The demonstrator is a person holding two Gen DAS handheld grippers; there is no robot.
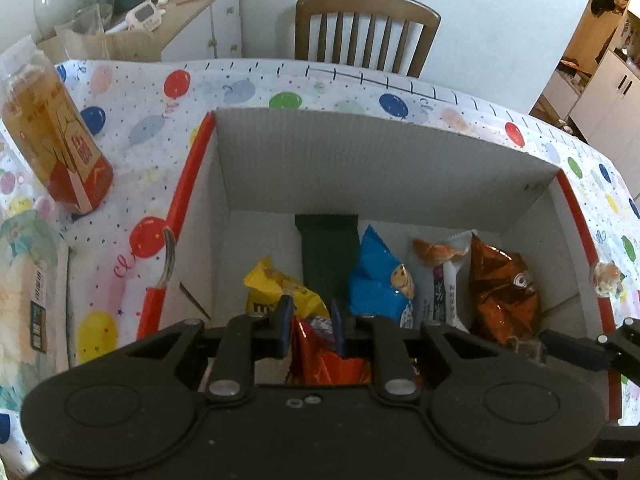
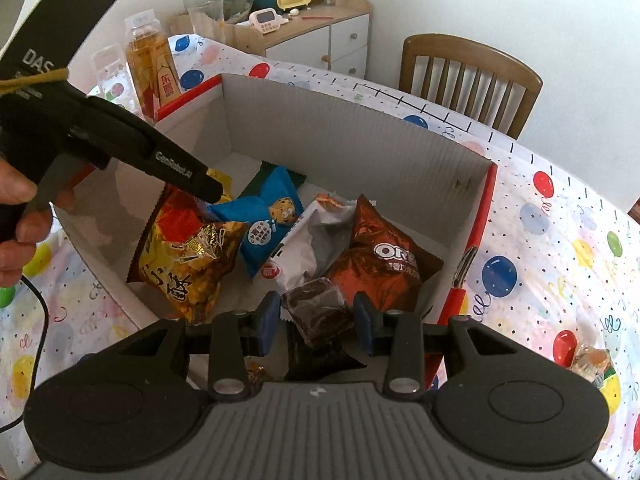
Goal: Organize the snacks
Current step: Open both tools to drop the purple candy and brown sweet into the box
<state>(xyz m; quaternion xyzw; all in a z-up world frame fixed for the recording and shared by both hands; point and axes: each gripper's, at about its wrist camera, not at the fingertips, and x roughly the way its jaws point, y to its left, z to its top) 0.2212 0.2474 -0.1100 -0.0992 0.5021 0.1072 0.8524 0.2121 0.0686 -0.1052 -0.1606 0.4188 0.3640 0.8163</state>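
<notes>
The left claw (image 1: pixel 309 322) pinches a red-and-gold snack bag (image 2: pixel 188 256) inside the box (image 2: pixel 352 136). The right claw (image 2: pixel 316 316) stands spread around a dark brownie packet (image 2: pixel 318 308), the Oreo bag (image 2: pixel 384 260) at its one o'clock.

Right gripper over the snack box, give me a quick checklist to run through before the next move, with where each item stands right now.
1. Right gripper has the brownie pack between its fingers: ok, though firm contact on both sides: cannot tell.
2. Brownie pack is over the inside of the box: ok.
3. Free floor below for a drop: not ok, the Oreo bag and white packet crowd that spot.
4. Left gripper shut on the red and gold bag: cannot tell.
5. Loose wrapped snack outside the box on the tablecloth: not ok, not yet packed.
</notes>
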